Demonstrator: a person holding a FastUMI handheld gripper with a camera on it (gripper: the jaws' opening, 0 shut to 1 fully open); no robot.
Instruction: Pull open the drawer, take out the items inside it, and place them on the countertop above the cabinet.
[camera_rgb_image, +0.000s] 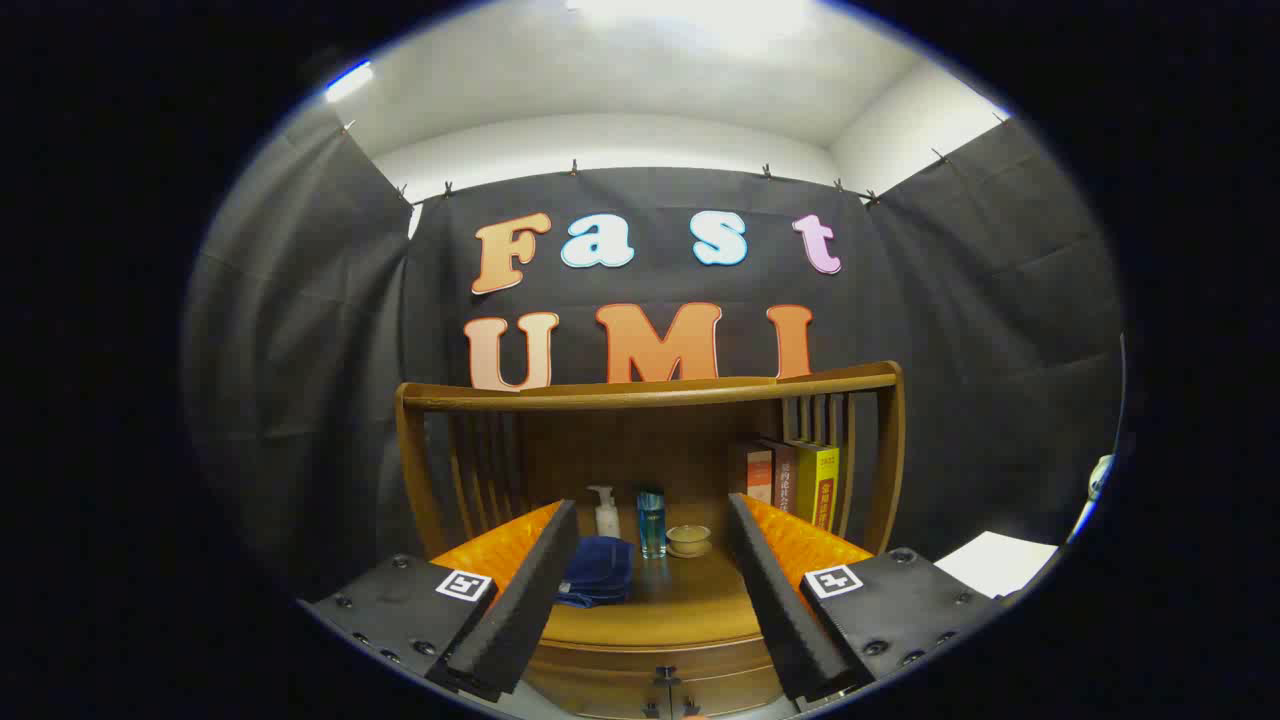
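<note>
We see the gripper (650, 600) held in front of a wooden cabinet (650, 660), its two fingers (520, 590) spread wide apart with nothing between the pads. Through the gap we look onto the counter (680, 605), which carries several things. A folded dark blue cloth (597, 572) lies just beside the left finger, partly hidden by it. Behind the cloth stands a white pump bottle (605, 512), upright. Next to it, toward the middle, is a blue-green bottle (651, 522), also upright. Just right of that sits a small pale bowl (688, 540) on the counter, close to the right finger but apart from it. Further back on the right, a row of books (800, 482) stands upright against the slatted side of the wooden shelf frame (650, 392) that arches over the counter. Below the counter edge, between the fingers and lower down, we see the drawer front (655, 670) with dark handles (666, 678); it looks closed, flush with the cabinet. The fingers are above it and not touching it. We cannot tell what is inside. A white sheet (1000, 562) lies off to the right, beyond the right finger.
</note>
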